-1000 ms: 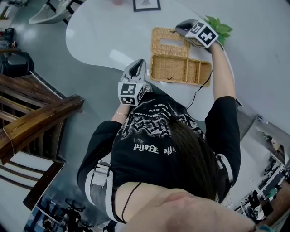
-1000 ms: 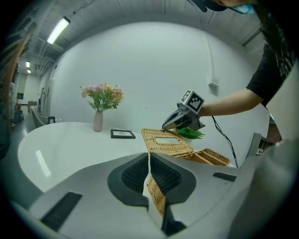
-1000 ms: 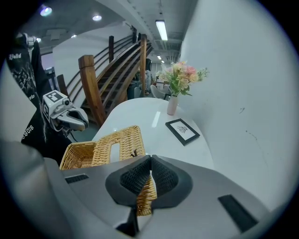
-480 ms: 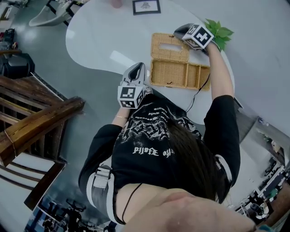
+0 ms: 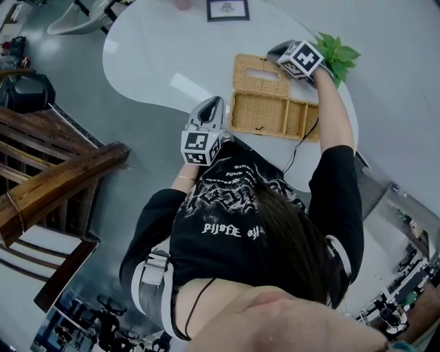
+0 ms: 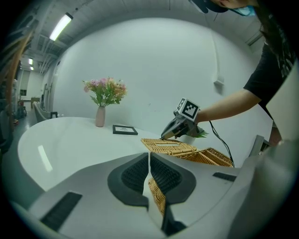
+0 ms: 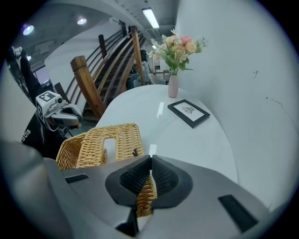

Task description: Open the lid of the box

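Note:
An open wicker box (image 5: pixel 275 117) lies on the white table (image 5: pixel 158 55), its slotted lid (image 5: pixel 261 74) folded back beyond it and lying almost flat. My right gripper (image 5: pixel 273 51) is at the lid's far right corner and is shut on the lid's edge; the right gripper view shows wicker (image 7: pixel 145 196) pinched between the pads of the right gripper (image 7: pixel 151 170). My left gripper (image 5: pixel 216 103) is at the box's near left corner. In the left gripper view the left gripper (image 6: pixel 149 168) is shut on the box's wall (image 6: pixel 158 200).
A framed picture (image 5: pixel 227 9) and a vase of flowers (image 6: pixel 100 116) stand at the table's far side. A green plant (image 5: pixel 337 53) sits just right of the lid. A black cable (image 5: pixel 302 141) hangs over the near edge. Wooden stair rails (image 5: pixel 55 179) stand at the left.
My right gripper has sunk with the lid's edge, so the lid lies further back and lower. The left gripper has stayed at the box's corner.

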Available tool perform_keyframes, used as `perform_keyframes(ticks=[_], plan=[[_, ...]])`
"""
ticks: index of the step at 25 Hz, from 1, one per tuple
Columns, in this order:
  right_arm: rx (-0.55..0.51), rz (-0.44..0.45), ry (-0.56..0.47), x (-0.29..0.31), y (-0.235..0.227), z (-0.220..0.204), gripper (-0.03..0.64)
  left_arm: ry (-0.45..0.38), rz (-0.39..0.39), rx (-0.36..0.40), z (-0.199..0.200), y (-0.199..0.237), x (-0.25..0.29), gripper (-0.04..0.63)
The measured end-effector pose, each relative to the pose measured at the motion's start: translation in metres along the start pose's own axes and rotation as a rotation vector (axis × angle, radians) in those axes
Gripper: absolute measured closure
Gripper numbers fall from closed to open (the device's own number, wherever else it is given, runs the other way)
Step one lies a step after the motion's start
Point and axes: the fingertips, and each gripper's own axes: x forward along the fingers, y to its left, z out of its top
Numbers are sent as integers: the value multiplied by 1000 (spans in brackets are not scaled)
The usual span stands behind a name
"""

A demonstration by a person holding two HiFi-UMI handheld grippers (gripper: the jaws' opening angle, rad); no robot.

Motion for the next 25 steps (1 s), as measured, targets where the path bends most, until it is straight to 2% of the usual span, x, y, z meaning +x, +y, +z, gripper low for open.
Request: perform_keyframes(ticks=[16,21,25], plan=[[81,21,74,20,1,-13,576,5,-4,-17,1,2,2,566],[101,4,84,23,-3,-18,541,5,-28,-20,1,-2,4,566],[141,-45,47,20,-13,-16,496,13,-37,-20,-1,-3,5,566]])
